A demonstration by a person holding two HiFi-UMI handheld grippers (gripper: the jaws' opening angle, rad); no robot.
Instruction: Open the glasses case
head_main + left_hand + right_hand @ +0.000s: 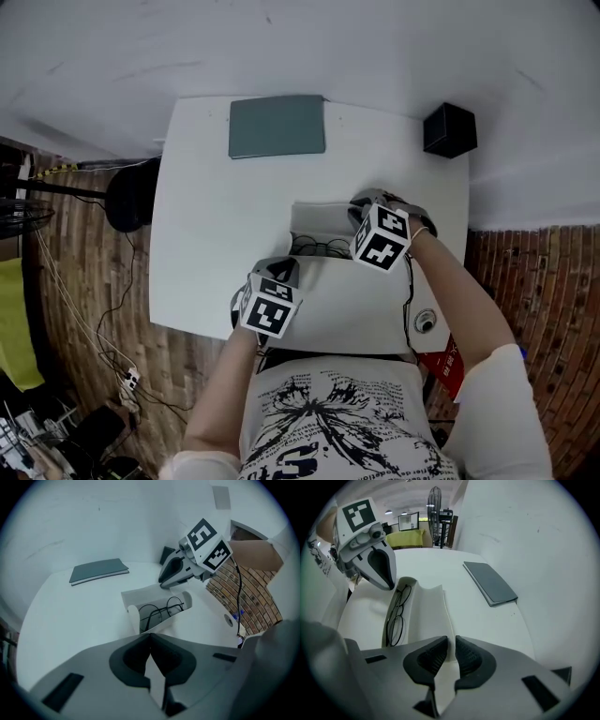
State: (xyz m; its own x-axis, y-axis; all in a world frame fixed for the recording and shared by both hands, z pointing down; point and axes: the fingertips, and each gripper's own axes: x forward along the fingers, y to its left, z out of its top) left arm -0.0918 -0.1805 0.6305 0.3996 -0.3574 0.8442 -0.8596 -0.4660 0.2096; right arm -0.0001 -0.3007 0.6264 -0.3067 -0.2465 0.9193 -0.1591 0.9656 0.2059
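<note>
Your left gripper [150, 640] is clamped on the front flap of the glasses case [323, 220], which lies open on the table [206, 187] with the glasses [319, 247] inside. At the case's right end, your right gripper [450, 640] has its jaws slightly apart around the lid's edge.

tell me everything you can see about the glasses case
The glasses case is white, matte-looking and open on the white table, with thin black-framed glasses lying inside. Its lid is swung back, the edge between the right gripper's slightly parted jaws; the left gripper pinches its near flap.
</note>
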